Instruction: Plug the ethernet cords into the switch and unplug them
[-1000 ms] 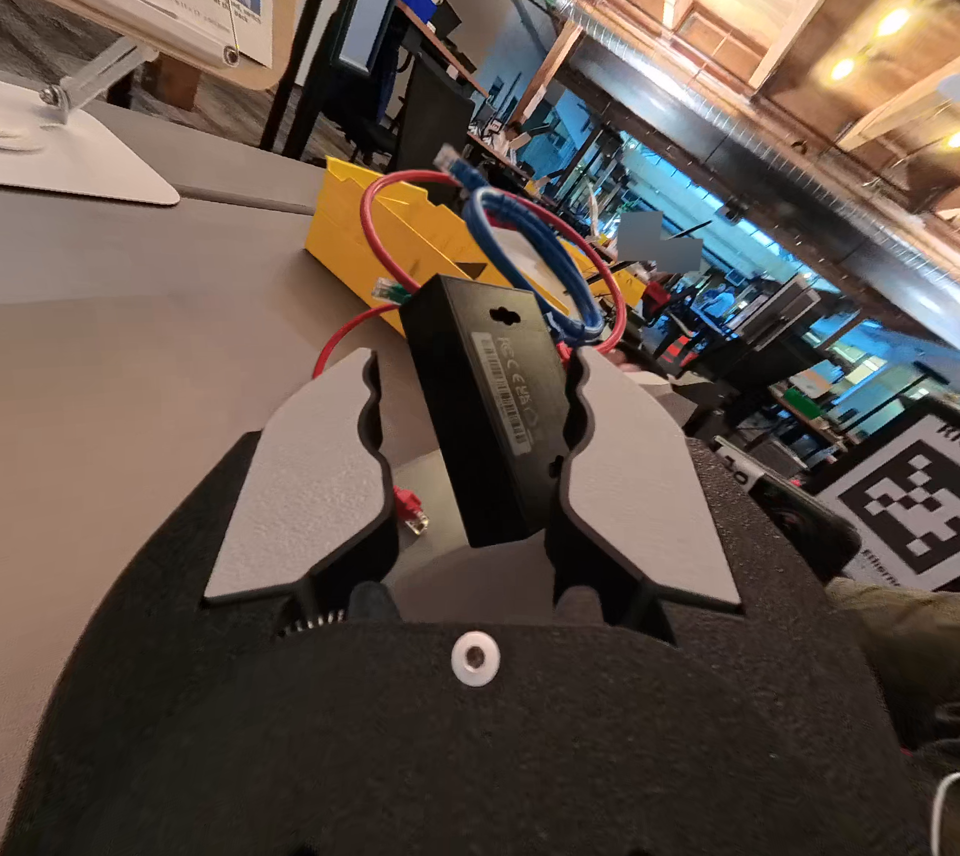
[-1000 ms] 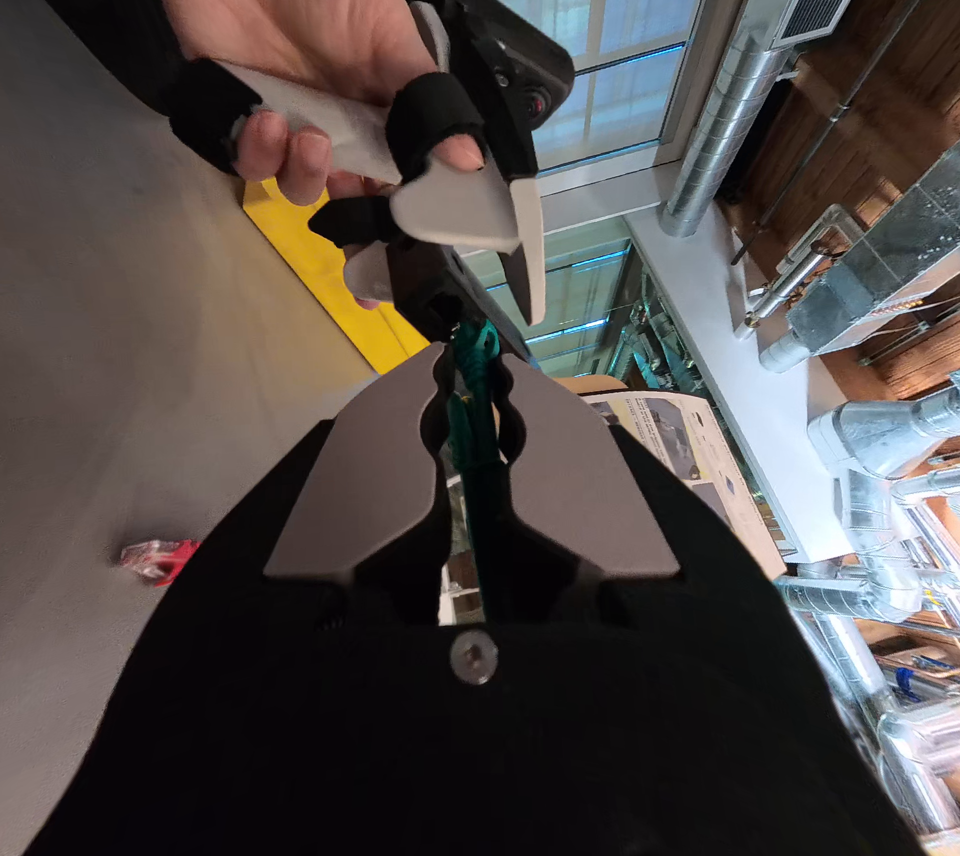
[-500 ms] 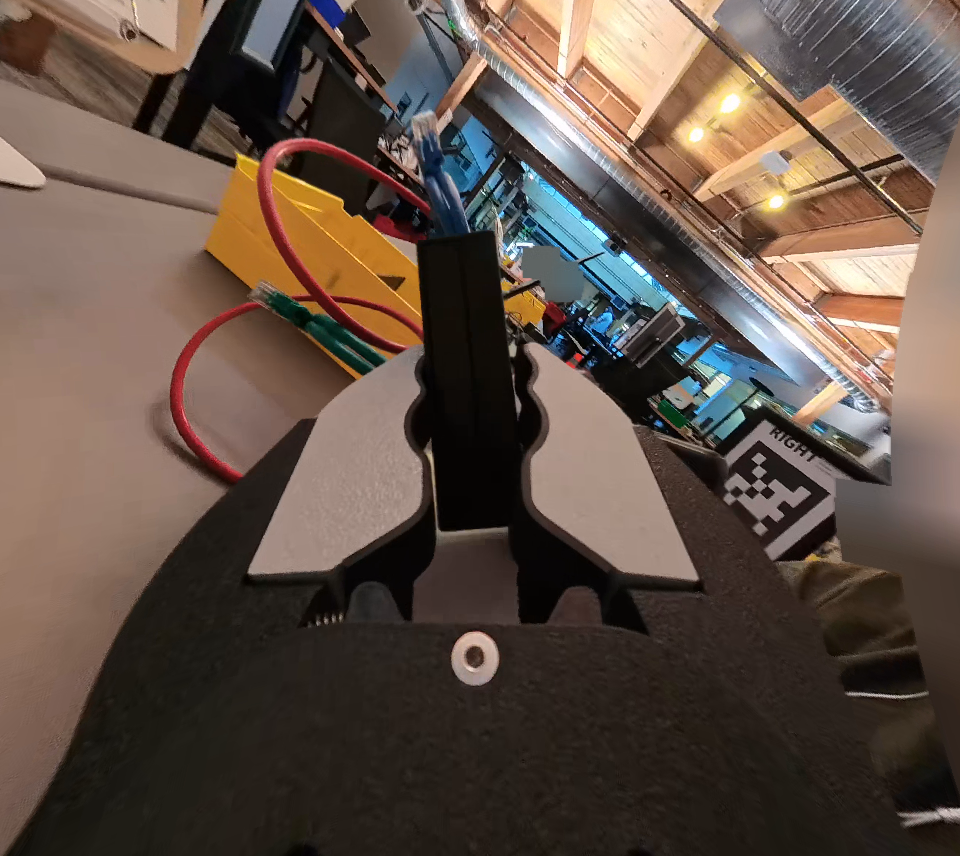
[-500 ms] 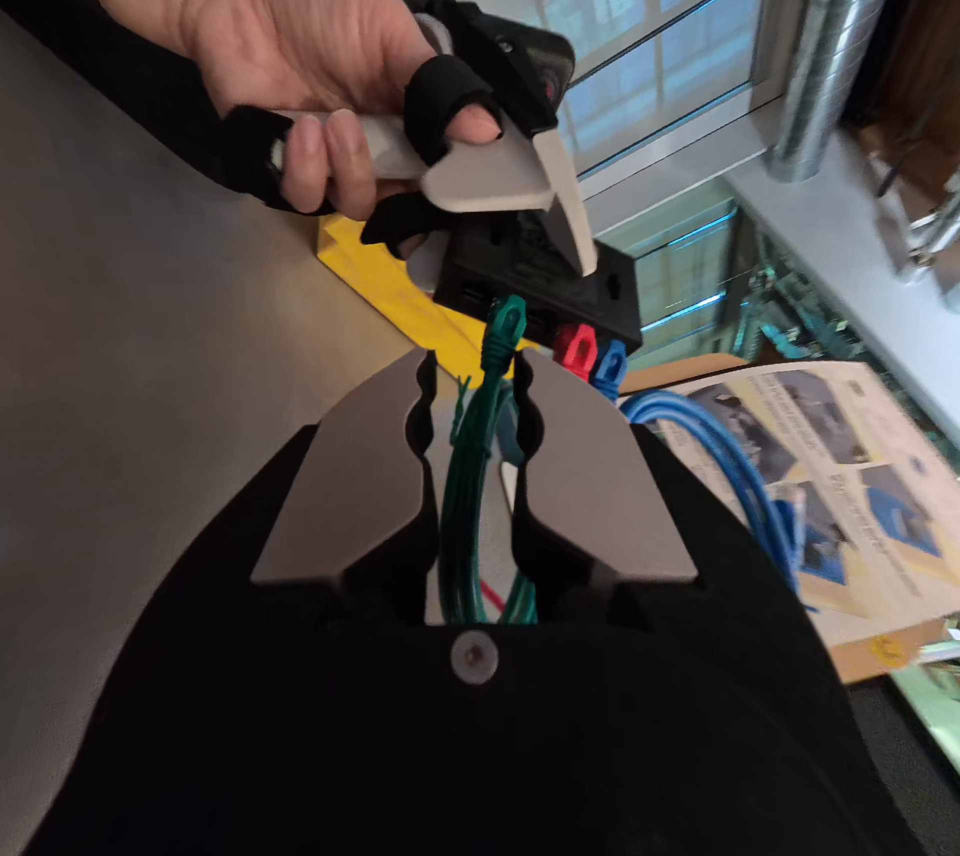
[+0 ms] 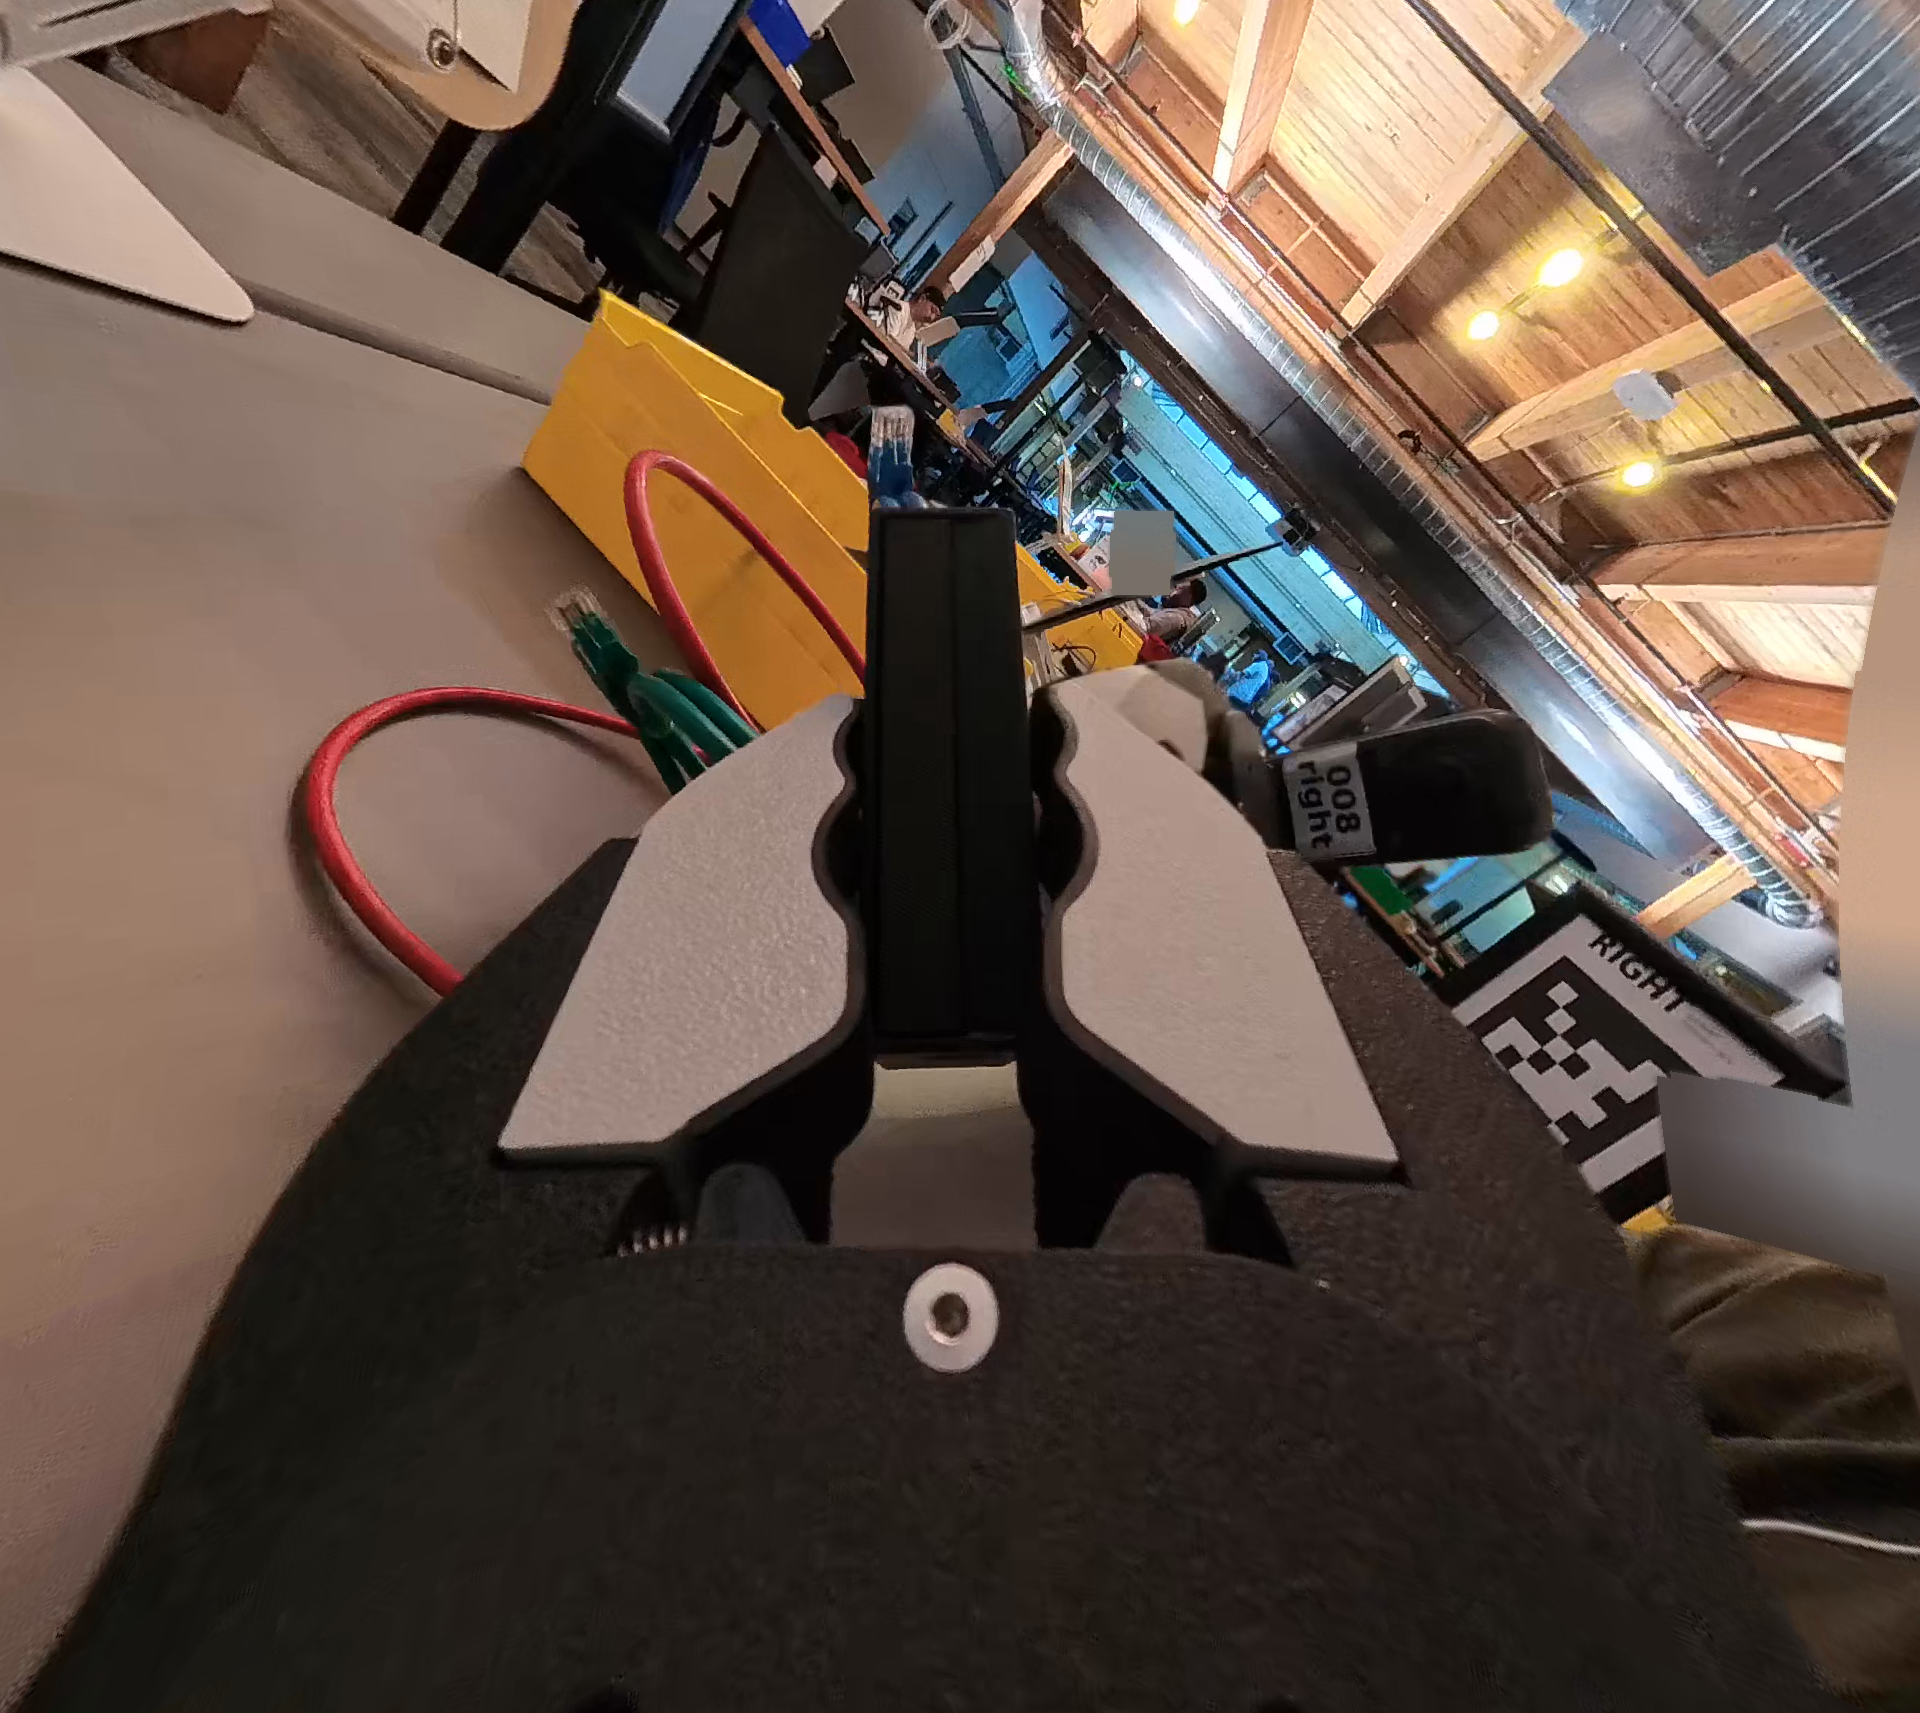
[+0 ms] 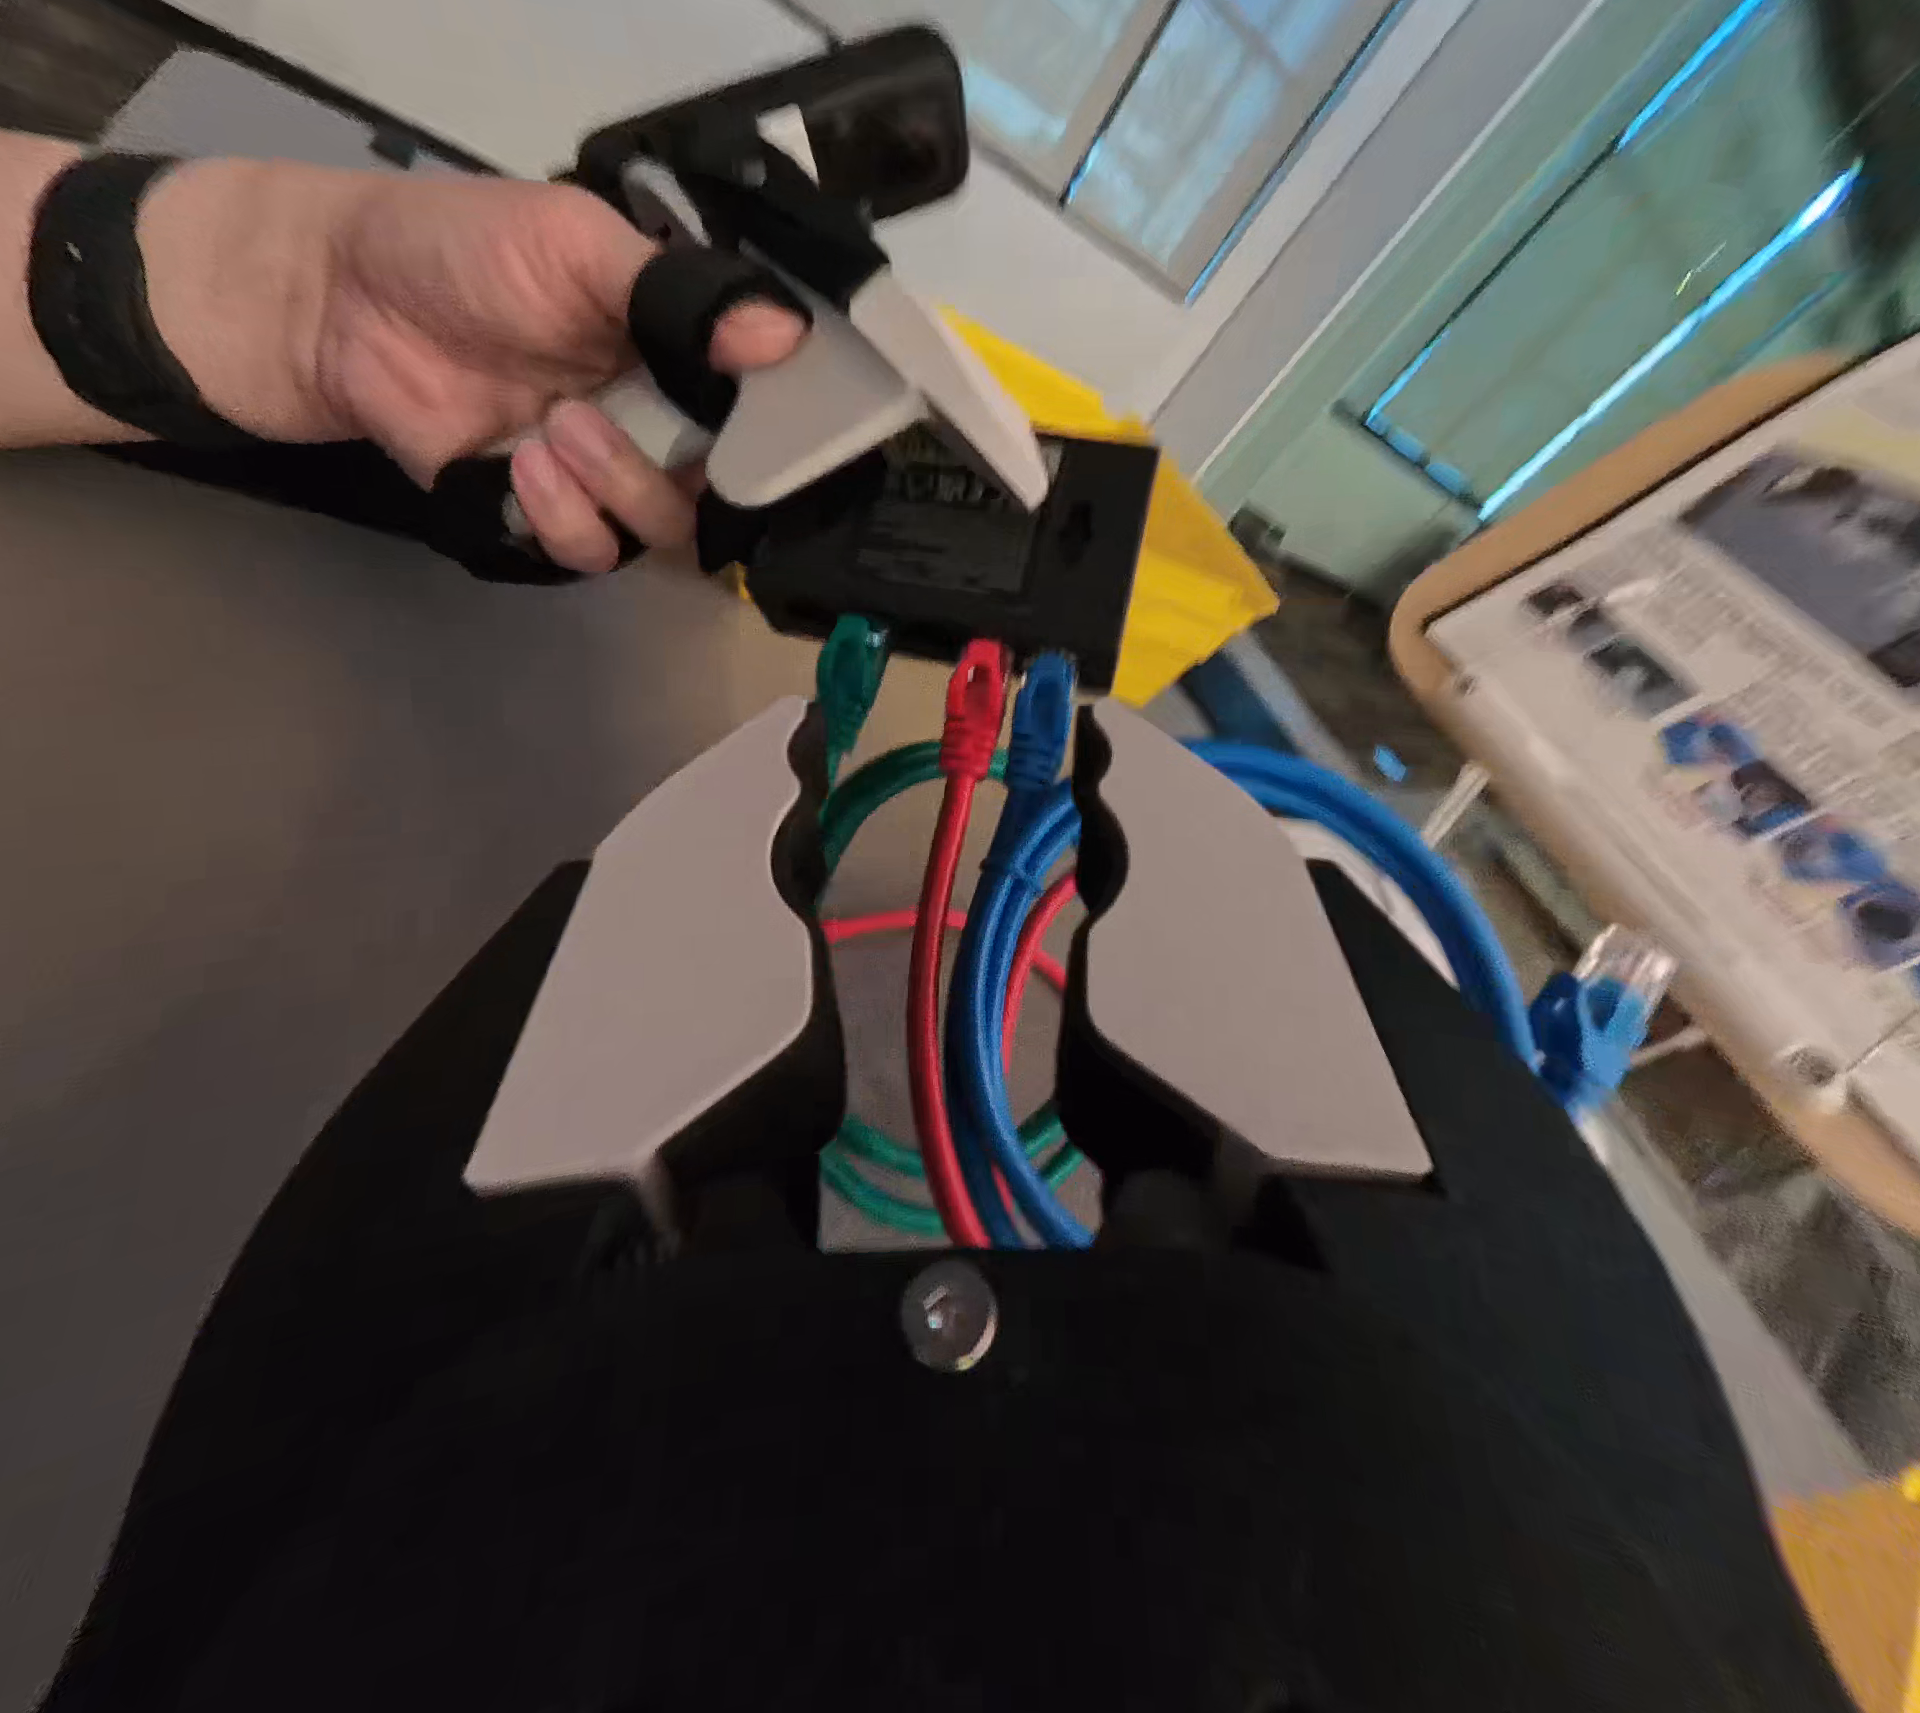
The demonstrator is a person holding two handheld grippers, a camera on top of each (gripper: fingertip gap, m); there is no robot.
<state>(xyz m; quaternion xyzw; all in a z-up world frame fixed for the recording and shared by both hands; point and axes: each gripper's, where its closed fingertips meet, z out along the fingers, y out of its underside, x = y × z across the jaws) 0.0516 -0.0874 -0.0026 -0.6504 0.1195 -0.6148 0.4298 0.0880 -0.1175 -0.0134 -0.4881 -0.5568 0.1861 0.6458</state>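
The black switch (image 5: 943, 770) stands on edge in the middle of the left wrist view, pinched between the two grey fingers (image 5: 717, 925) of the left claw (image 5: 943, 790), which is closed tight on its flat sides. In the right wrist view the same switch (image 6: 956, 541) sits just above centre, lifted off the grey tabletop (image 6: 260, 728), with the left claw (image 6: 894, 437) clamped on it and a person's hand (image 6: 436, 344) squeezing that claw's handle at the left of the frame.

Three plugs sit in the switch's lower face: the green cord (image 6: 850, 676) at the left, the red cord (image 6: 971, 707) in the middle and the blue cord (image 6: 1044, 707) at the right. All three cords run down the frame through the gap of the right claw (image 6: 940, 759), whose fingers stand apart and grip nothing; the green plug lies just beside its left fingertip.

The blue cord's free plug (image 6: 1590, 1019) hangs at the right edge of that view. In the left wrist view the green cord's loose end (image 5: 597, 640) points up left of the switch, and a red loop (image 5: 343, 832) lies on the tabletop (image 5: 208, 572). A yellow bin (image 5: 675, 458) stands behind the switch, and a printed sheet on a board (image 6: 1714, 728) fills the right side of the right wrist view.
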